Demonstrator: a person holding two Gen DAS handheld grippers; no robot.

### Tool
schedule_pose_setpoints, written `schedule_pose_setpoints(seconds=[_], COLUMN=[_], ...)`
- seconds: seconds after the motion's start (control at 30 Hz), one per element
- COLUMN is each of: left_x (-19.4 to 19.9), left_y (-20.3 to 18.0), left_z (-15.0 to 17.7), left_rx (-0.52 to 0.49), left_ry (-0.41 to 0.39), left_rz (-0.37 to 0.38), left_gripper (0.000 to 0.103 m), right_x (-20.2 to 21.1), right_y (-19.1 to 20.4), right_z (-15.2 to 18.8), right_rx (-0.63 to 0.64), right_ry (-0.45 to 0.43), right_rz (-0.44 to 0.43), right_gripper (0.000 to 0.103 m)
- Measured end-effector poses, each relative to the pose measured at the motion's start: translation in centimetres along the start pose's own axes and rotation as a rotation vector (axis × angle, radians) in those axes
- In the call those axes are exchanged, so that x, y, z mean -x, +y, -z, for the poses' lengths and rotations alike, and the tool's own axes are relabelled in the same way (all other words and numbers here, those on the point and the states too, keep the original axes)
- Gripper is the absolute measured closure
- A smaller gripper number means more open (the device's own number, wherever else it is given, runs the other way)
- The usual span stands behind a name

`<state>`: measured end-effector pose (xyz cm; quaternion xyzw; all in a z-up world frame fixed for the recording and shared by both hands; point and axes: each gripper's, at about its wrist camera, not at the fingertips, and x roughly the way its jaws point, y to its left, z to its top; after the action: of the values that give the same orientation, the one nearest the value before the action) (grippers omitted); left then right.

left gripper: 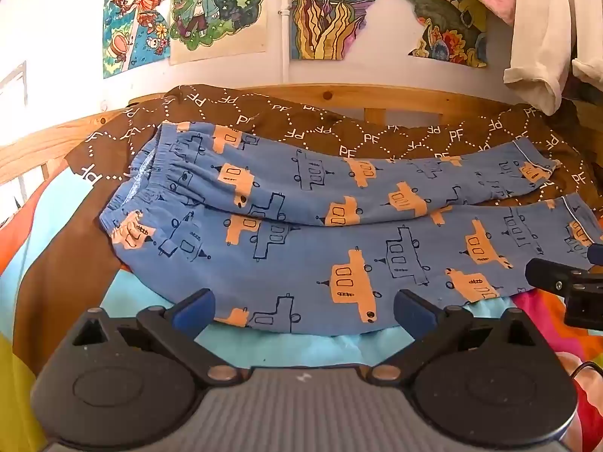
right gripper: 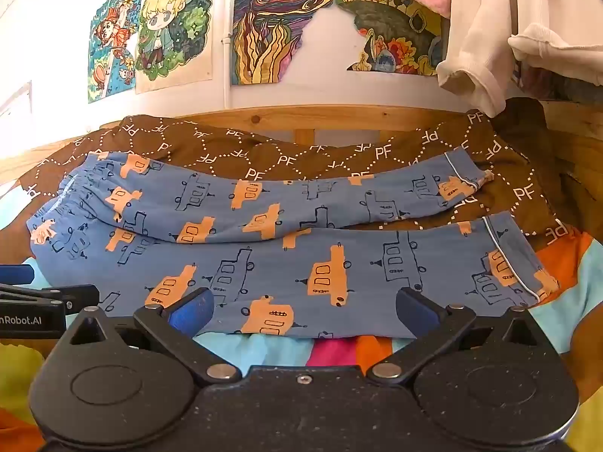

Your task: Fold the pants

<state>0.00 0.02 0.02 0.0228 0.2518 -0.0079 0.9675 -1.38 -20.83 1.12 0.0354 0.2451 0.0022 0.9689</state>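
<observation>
Blue pants point(left gripper: 309, 233) printed with orange and outlined boats lie spread sideways on the bed, waistband at the left, both legs running right to white-piped cuffs. The right wrist view shows the same pants point(right gripper: 286, 248) with the cuffs at the right. My left gripper point(left gripper: 303, 310) hovers just in front of the near leg's lower edge, jaws wide open, nothing between them. My right gripper point(right gripper: 303, 310) is likewise open over the near leg's hem side, empty. Each gripper appears at the edge of the other's view.
A brown blanket point(left gripper: 264, 120) with white "PF" lettering lies under and behind the pants. A bright multicoloured sheet point(right gripper: 331, 350) covers the near bed. A wooden bed rail point(left gripper: 361, 94) backs it, with drawings on the wall and pale clothes point(right gripper: 490, 37) hanging at the right.
</observation>
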Motion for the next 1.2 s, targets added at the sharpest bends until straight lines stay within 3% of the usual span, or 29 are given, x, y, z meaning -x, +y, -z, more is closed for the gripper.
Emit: schedule_pose_setpoints(seconds=[1.2], left_x=[0.00], left_y=[-0.02], left_z=[0.00], left_rx=[-0.006], left_ry=[0.002], left_rz=[-0.003], left_gripper=[0.000], right_x=[-0.24], right_y=[0.05], right_z=[0.29], right_rx=[0.003], right_ry=[0.008], right_rz=[0.001], right_gripper=[0.001])
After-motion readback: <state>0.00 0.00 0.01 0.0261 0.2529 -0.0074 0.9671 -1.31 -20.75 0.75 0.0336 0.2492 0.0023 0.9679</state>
